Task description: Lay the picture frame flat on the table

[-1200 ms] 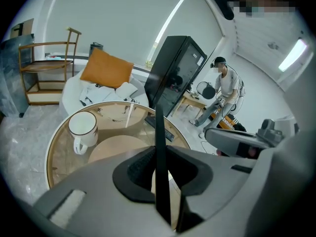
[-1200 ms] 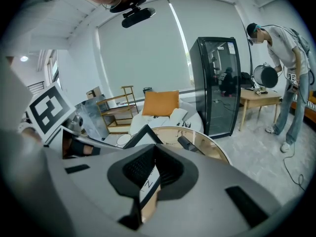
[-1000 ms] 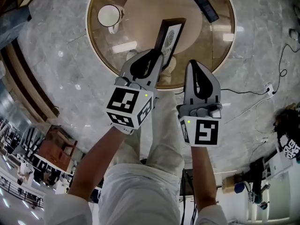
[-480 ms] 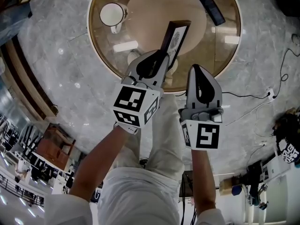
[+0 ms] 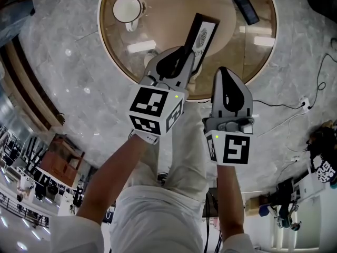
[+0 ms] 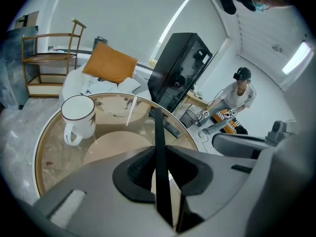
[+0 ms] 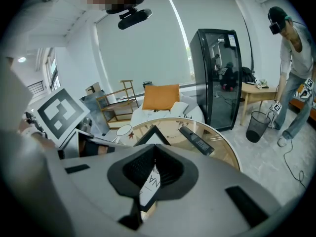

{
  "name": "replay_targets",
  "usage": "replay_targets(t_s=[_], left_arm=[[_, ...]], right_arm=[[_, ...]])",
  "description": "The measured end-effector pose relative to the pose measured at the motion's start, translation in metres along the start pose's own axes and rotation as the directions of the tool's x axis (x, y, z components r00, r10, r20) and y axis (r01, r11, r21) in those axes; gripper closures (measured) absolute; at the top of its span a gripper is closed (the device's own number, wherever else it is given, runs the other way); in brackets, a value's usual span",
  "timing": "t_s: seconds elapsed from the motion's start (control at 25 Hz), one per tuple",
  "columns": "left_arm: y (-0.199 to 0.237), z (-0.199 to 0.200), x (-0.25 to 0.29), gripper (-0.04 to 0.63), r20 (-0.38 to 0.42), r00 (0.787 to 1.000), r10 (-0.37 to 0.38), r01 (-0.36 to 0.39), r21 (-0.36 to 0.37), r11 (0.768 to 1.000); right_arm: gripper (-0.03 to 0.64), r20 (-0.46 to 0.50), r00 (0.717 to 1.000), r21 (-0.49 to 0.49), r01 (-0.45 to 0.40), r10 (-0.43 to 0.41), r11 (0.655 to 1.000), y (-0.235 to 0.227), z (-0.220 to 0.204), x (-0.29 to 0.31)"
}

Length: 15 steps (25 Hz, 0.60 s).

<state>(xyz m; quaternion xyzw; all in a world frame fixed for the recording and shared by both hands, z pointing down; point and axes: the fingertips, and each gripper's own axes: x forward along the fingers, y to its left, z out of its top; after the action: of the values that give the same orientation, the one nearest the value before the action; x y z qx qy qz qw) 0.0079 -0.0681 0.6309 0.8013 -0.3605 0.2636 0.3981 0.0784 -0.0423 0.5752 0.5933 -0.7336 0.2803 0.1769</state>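
Note:
A black picture frame (image 5: 203, 31) with a white mat stands tilted on edge over the round glass table (image 5: 113, 51). My left gripper (image 5: 178, 66) is shut on its near end. In the left gripper view the frame (image 6: 159, 147) runs edge-on between the pads. My right gripper (image 5: 229, 84) hovers just right of it over the table's near rim, jaws a little apart with nothing in them. Through that gap, the right gripper view shows the frame's mat (image 7: 150, 181), with its top corner above the jaws.
A white mug (image 5: 126, 8) stands at the table's far left, also in the left gripper view as the mug (image 6: 78, 115). A black remote (image 5: 241, 3) lies at the far right. A tall black cabinet (image 7: 219, 78) and a person (image 7: 296, 68) stand beyond. Cables (image 5: 295, 104) run along the floor.
The left gripper has moved a little right and forward with the frame, whose far end has swung further over the table. The right gripper has shifted slightly right alongside it.

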Motion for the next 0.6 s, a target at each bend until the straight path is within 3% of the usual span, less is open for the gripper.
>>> replay_targets(t_s=[0.6], left_arm=[[0.0052,-0.0024,0.0007,0.526,-0.018,0.999,0.031,-0.030,0.025,0.999]], right_arm=[[0.611,-0.006,1.000,0.001,-0.003,0.003,1.000,-0.0028,0.0011,0.0006]])
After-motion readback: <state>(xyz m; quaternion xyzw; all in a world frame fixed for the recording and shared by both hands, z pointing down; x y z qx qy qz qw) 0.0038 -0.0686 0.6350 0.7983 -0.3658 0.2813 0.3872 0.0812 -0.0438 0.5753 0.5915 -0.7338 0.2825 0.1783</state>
